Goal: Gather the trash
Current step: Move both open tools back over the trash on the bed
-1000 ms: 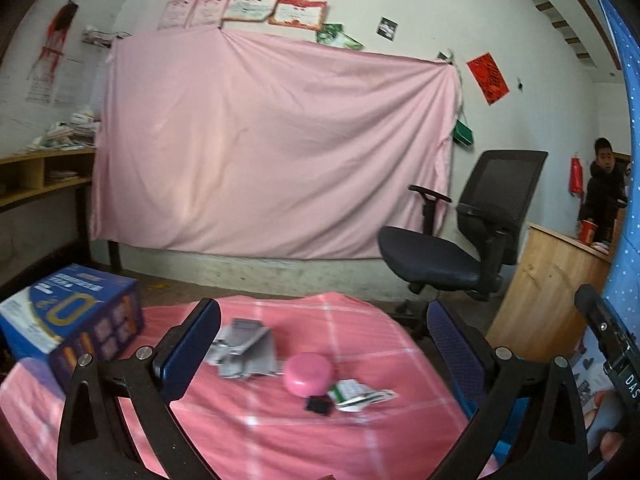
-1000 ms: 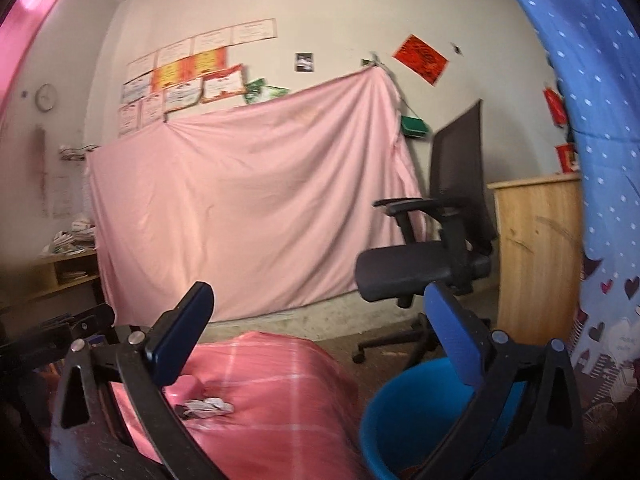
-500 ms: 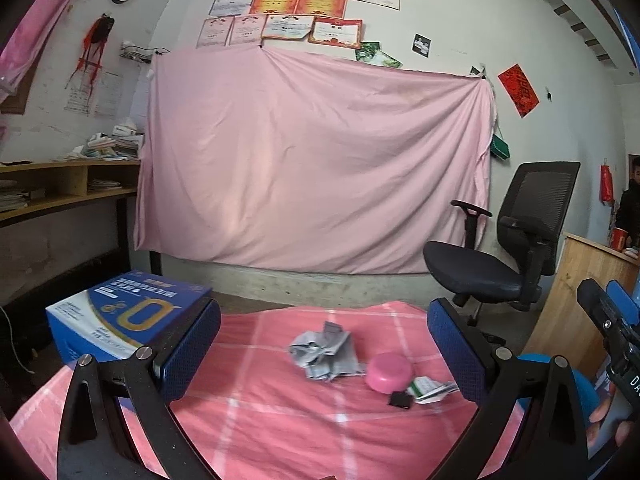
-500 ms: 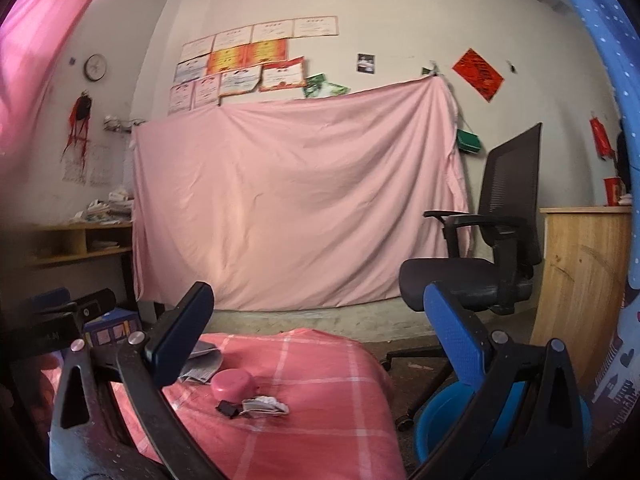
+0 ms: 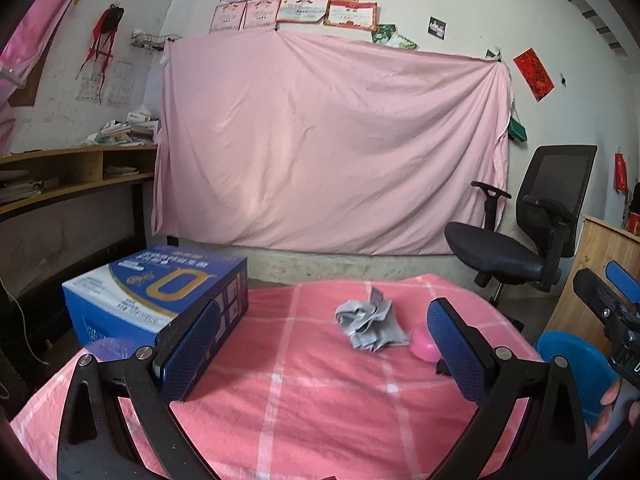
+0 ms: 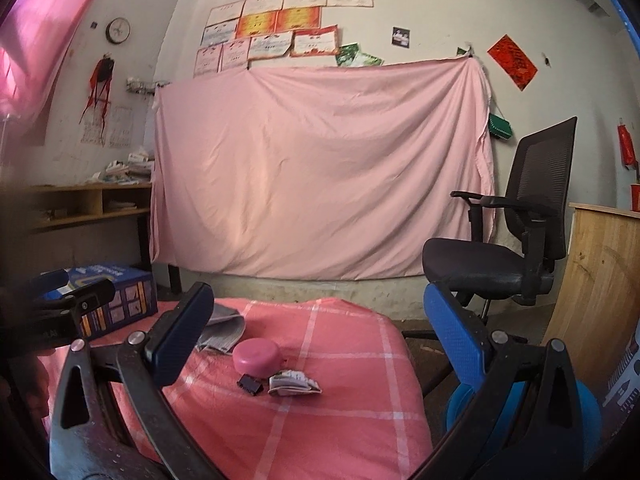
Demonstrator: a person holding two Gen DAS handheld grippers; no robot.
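Observation:
A crumpled grey paper (image 5: 370, 324) lies on the pink checked tablecloth (image 5: 304, 404); it also shows in the right wrist view (image 6: 224, 330). A pink round lid (image 6: 256, 356) lies beside it, partly hidden by a finger in the left wrist view (image 5: 425, 344). A small black clip (image 6: 250, 384) and a crumpled white wrapper (image 6: 294, 383) lie in front of the lid. My left gripper (image 5: 324, 352) is open and empty above the cloth. My right gripper (image 6: 316, 340) is open and empty, hovering near the table's right side. A blue bin (image 5: 576, 368) stands right of the table, also in the right wrist view (image 6: 464, 404).
A blue carton (image 5: 160, 296) sits on the table's left part. A black office chair (image 5: 528, 240) and a wooden cabinet (image 6: 604, 280) stand to the right. A pink sheet (image 5: 332, 144) hangs on the far wall. A wooden shelf (image 5: 72, 176) runs along the left.
Both grippers have swung leftward, so the table items have shifted right in view. The carton now shows large at the left. Both grippers stay open.

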